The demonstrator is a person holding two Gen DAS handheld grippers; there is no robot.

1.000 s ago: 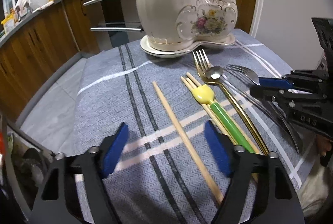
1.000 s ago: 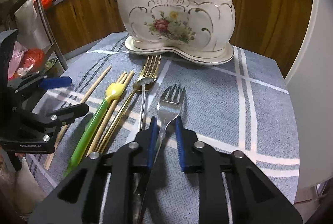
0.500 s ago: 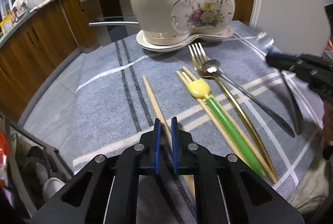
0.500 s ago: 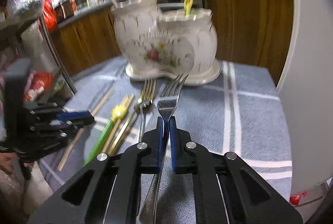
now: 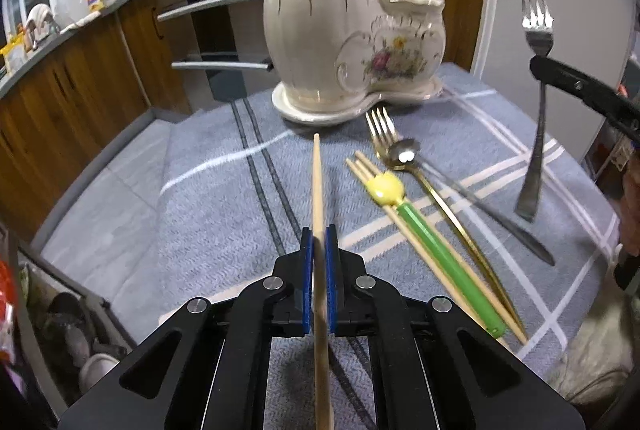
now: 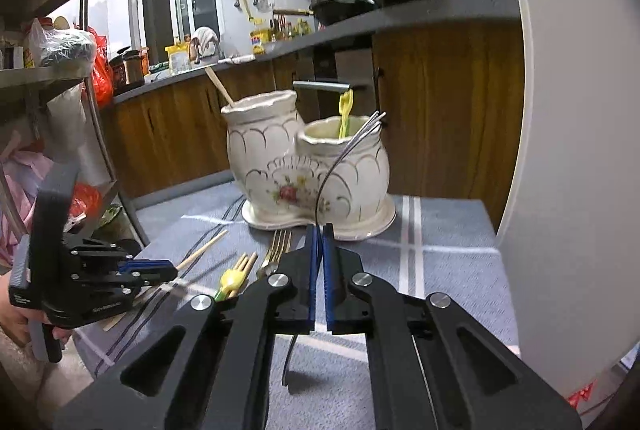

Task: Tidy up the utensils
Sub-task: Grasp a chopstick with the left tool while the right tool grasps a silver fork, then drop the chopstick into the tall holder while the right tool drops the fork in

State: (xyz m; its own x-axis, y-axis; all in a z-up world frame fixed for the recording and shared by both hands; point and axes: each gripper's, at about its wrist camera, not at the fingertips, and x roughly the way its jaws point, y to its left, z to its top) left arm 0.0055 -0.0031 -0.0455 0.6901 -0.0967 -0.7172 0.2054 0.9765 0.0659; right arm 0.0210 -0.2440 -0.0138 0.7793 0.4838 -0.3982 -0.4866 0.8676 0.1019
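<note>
Left gripper: my left gripper (image 5: 319, 242) is clamped on a single wooden chopstick (image 5: 318, 182), blue pads pressing both its sides.
Chopstick: it runs forward from between the pads toward the ceramic holder (image 5: 352, 42); its far tip looks close to the grey striped cloth (image 5: 208, 198), though I cannot tell whether it touches.
Right gripper: my right gripper (image 6: 319, 242) is closed on a steel fork (image 6: 344, 154), gripped at the stem, tines up and handle hanging below the pads.
Fork position: held in the air in front of the holder, tines level with the rim of the shorter pot (image 6: 340, 134).
Holder: two joined pots on a saucer at the far side of the cloth; the taller pot (image 6: 260, 134) already has a wooden stick in it, the shorter a yellow utensil (image 6: 345, 110).
Left on the cloth: a pair of chopsticks, a green-handled utensil with a yellow head (image 5: 420, 222), a gold fork (image 5: 382, 128) and a spoon (image 5: 404, 152), lying close together.
Doing it well: I judge the fork should be carried above the shorter pot's rim, tipped upright, then lowered handle first; the chopstick likewise into the taller pot, one hand at a time so they do not collide.
Hand pose: left gripper slopes down toward the cloth; right points nearly level at the holder.
</note>
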